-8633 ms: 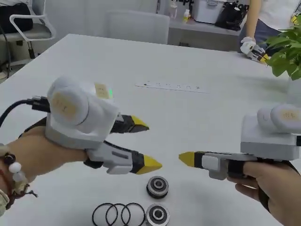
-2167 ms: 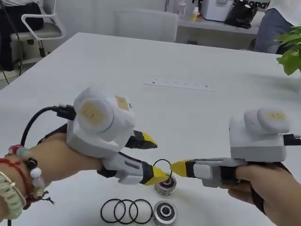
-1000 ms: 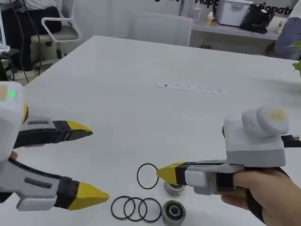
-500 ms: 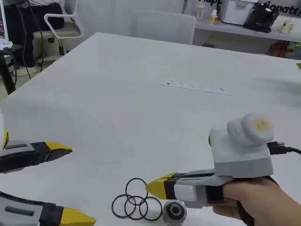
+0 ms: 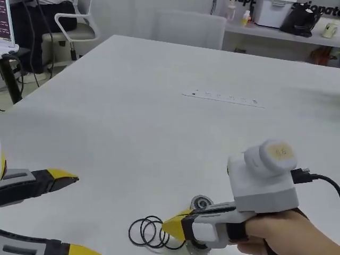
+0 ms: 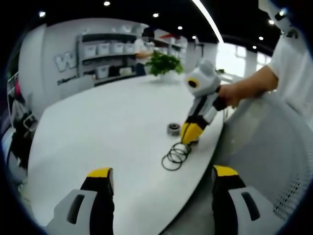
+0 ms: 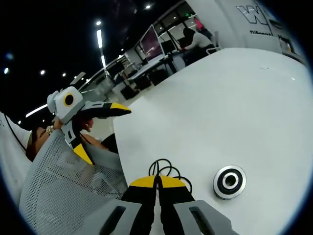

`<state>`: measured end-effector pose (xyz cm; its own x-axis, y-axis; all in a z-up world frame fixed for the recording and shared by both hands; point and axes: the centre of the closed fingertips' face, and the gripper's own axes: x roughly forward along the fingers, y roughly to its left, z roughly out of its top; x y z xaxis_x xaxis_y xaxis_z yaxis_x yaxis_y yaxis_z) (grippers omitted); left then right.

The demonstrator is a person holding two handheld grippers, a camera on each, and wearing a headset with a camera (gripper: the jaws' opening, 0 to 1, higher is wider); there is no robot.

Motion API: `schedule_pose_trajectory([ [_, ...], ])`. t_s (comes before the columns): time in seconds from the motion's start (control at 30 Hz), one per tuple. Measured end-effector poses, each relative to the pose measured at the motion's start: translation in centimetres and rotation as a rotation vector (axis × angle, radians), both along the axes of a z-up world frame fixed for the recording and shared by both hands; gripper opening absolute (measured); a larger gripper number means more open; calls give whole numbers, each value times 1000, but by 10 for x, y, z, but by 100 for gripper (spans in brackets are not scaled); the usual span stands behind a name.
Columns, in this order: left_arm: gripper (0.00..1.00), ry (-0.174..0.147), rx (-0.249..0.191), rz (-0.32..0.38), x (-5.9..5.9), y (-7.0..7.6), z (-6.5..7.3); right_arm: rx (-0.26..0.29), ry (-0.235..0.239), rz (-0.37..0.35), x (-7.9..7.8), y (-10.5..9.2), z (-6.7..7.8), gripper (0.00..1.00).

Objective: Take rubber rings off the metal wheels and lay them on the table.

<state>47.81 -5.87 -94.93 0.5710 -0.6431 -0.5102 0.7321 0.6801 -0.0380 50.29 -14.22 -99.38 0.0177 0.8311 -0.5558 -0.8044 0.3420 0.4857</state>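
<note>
Several black rubber rings [image 5: 147, 231] lie overlapping near the table's front edge; they also show as rings [image 6: 175, 155] and rings [image 7: 164, 169]. My right gripper [image 5: 169, 226] is low over them with its jaws together, and one ring's loop runs straight into its tips [image 7: 157, 182]. A bare metal wheel [image 5: 201, 203] lies flat just beyond that gripper, seen also as wheel [image 7: 229, 181] and wheel [image 6: 173, 129]. My left gripper [image 5: 74, 212] hangs open and empty at the far left, well away from the rings.
The white table [image 5: 159, 117] stretches far ahead, with a thin white strip [image 5: 223, 98] lying on it. Office chairs [image 5: 79, 29] stand beyond the far edge. A potted plant [image 6: 164, 63] stands at the table's far end.
The right gripper has pulled a ring off the wheel and brought it down onto the pile of rings. The left gripper has drawn back to the left, open.
</note>
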Motion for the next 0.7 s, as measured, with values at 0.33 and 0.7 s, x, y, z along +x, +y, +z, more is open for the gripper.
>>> schedule_pose_trajectory([
  [0.33,81,6,14,3,1,2,-1,-22,0,-12,4,-4,-6,0],
  [0.7,80,-13,10,16,4,2,2,-48,-25,-12,5,-3,-9,0],
])
